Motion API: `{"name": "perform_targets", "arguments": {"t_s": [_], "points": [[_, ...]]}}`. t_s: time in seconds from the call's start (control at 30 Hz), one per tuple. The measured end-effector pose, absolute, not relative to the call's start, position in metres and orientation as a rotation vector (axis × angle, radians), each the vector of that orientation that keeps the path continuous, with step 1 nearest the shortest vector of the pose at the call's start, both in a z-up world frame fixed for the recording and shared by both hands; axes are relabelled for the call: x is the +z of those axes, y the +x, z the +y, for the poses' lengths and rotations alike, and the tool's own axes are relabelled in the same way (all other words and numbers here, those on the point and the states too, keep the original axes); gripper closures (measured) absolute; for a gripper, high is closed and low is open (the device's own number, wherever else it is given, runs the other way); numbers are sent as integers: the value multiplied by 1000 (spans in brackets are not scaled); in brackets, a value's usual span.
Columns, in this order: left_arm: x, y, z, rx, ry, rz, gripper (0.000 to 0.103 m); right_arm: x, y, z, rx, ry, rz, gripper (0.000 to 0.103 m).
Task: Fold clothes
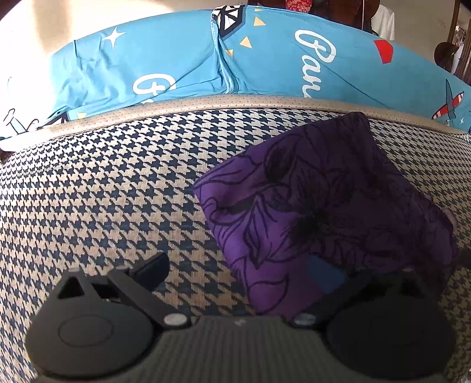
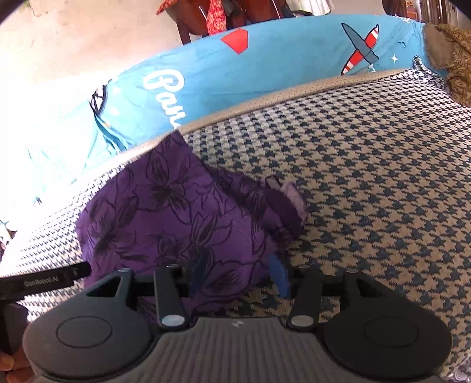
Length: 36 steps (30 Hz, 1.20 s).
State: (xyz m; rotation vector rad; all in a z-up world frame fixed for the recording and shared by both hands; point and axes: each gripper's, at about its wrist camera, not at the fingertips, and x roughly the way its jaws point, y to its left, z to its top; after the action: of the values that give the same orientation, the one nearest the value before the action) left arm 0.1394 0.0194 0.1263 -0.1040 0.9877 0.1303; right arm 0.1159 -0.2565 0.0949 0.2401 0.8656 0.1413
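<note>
A folded purple cloth with dark flower outlines lies on the houndstooth surface. My left gripper is open wide. Its left finger rests on the bare surface, and its right finger is mostly hidden under the cloth's near corner, with a patch of blue pad showing. My right gripper sits at the cloth's near right edge. Its two blue pads stand apart, with the cloth's edge lying loosely between them. In the right wrist view, a finger of the left gripper reaches the cloth's left edge.
A bright blue printed sheet bulges along the far side, behind a beige piped edge. Brown patterned fabric lies at the far right corner. Dark wooden furniture stands beyond. Bare houndstooth stretches left and right of the cloth.
</note>
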Motion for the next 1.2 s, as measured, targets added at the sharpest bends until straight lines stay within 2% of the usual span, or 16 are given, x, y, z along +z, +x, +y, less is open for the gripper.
{"name": "perform_targets", "arguments": {"t_s": [0.23,0.47,1.2], "points": [[126,141,29,116,-134,999,0,97,118,-281,122,290,846,53],[124,142,44,101,-189,1003,0,90,120,-301,121,346,866,46],[101,153,70,24,-334,1052,0,69,129,-301,143,408,925,44]]}}
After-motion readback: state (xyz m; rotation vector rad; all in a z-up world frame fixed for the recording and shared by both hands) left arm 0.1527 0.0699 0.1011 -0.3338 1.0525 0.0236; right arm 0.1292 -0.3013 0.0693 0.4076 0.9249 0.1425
